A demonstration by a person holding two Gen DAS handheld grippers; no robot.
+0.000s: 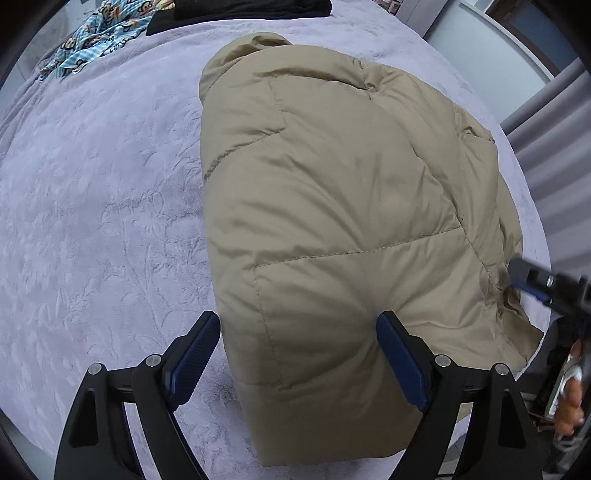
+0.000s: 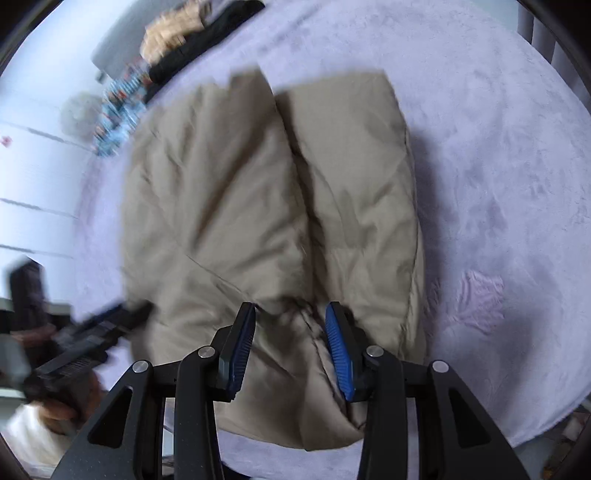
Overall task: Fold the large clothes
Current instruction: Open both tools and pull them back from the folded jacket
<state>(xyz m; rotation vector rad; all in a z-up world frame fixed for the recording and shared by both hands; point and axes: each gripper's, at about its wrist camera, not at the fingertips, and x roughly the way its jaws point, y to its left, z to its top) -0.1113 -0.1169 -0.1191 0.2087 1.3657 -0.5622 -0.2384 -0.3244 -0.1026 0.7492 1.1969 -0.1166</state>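
A tan quilted puffer jacket (image 1: 343,206) lies folded on a lavender bed cover (image 1: 96,206). My left gripper (image 1: 299,354) is open and empty, its jaws wide apart over the jacket's near left edge. My right gripper (image 2: 291,343) is open above the jacket's (image 2: 266,206) near hem, where two folded halves meet at a central crease; nothing is held. The right gripper also shows at the right edge of the left wrist view (image 1: 546,284), and the left gripper shows blurred at the left of the right wrist view (image 2: 88,339).
A blue patterned garment (image 1: 96,33) and dark clothes (image 1: 243,11) lie at the far end of the bed. Grey curtains (image 1: 554,155) hang beyond the bed's right edge. Lavender bed cover (image 2: 498,184) spreads to the jacket's right.
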